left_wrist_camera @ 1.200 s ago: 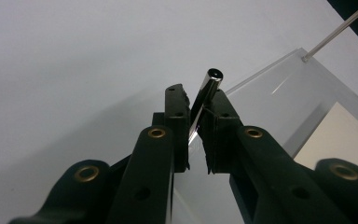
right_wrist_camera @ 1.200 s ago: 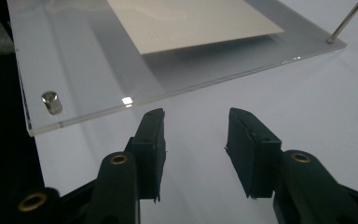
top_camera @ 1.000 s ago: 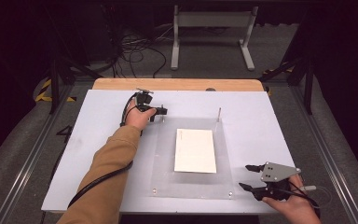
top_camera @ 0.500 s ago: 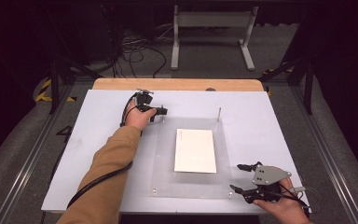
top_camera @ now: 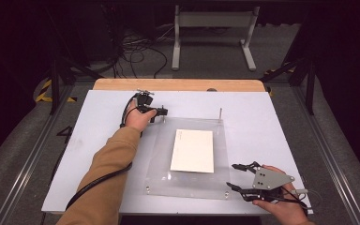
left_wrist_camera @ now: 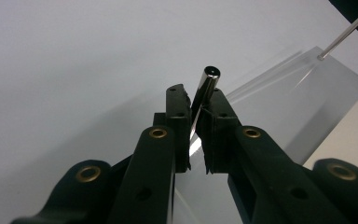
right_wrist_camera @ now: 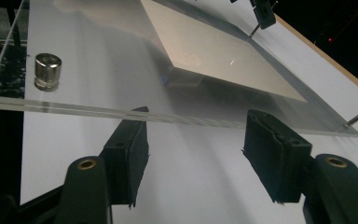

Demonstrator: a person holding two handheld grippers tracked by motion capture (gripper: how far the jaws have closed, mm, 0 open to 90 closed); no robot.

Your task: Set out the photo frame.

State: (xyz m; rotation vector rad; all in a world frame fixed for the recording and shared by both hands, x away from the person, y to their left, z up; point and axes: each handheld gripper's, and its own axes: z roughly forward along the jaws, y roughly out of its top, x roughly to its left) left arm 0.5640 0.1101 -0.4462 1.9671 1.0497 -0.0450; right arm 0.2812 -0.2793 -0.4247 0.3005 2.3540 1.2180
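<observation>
A clear acrylic plate lies on the white board with a white sheet in its middle. My left gripper is at the plate's far left corner, shut on an upright metal pin between its pads. A second thin pin stands at the far right corner. My right gripper rests by the near right corner; its jaws have just been closing but stand open with nothing between them. In the right gripper view the plate's edge runs just past the fingertips, with a metal cap at the left.
Small metal caps sit at the plate's near corners. The white board rests on a wooden tabletop. Cables and a metal stand lie on the floor beyond. A black cable trails from the left gripper.
The right gripper has slid a little left, toward the plate's near right corner, and its jaws stand somewhat narrower. The left hand and its pin have stayed still.
</observation>
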